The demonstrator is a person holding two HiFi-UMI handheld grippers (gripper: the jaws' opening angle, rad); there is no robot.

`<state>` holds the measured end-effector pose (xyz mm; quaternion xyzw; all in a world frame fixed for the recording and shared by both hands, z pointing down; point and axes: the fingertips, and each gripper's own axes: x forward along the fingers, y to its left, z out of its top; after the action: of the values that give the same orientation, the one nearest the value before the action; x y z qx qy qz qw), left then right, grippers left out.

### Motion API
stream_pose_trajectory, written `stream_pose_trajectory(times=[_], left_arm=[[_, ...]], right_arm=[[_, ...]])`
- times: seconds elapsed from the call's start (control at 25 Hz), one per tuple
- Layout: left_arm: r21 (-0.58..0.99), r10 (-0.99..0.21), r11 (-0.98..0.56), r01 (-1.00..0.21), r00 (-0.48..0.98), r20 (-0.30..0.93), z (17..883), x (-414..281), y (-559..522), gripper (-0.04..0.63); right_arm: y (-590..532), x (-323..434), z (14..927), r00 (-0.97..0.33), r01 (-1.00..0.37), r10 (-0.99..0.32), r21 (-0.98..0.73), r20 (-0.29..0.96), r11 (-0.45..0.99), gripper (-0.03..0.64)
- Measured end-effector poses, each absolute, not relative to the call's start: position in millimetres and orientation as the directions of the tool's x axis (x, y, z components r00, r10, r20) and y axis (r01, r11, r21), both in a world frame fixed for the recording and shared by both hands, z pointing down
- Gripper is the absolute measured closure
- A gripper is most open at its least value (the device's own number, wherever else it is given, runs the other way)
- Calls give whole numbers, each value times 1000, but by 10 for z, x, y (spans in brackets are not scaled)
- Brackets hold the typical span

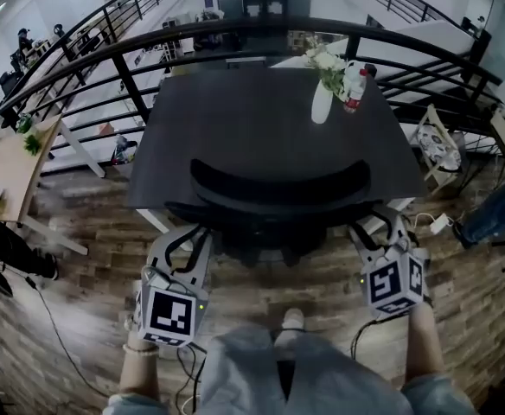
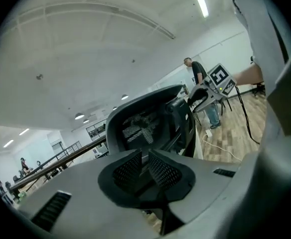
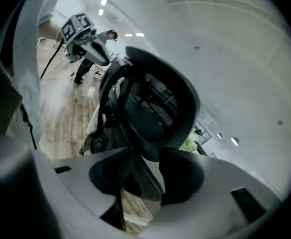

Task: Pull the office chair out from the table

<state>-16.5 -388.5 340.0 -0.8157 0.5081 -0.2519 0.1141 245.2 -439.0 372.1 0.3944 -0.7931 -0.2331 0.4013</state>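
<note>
You've got your left gripper [image 1: 188, 230] and right gripper [image 1: 379, 226] both clamped on the office chair [image 1: 278, 188], but it's tucked against the desk [image 1: 252, 119], so the whole pull's left.

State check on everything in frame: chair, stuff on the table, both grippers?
office chair: pushed in, backrest at the table edge, not yet pulled out
vase: upright on the table, flowers in it
bottle: upright beside the vase
left gripper: jaws nearly together at the chair's left side, grip unclear
right gripper: shut on a dark bar of the chair
</note>
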Motion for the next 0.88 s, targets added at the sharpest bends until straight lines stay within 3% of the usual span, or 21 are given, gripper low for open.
stream_pose_trajectory(times=[0.12, 0.28, 0.88], left_arm=[[-526, -881, -471, -708, 351, 317, 3494, -220, -3942, 494], [-637, -875, -484, -601, 312, 370, 3663, -328, -4017, 416], [-822, -835, -551, -146, 102, 541, 4229, -632, -4408, 345]], right_arm=[[-4423, 2443, 3920, -350, -265, -762, 722, 546, 639, 435], [-4502, 2500, 4141, -320, -132, -715, 718, 622, 684, 402], [-4704, 2529, 4436, -256, 26, -697, 726, 670, 688, 401]])
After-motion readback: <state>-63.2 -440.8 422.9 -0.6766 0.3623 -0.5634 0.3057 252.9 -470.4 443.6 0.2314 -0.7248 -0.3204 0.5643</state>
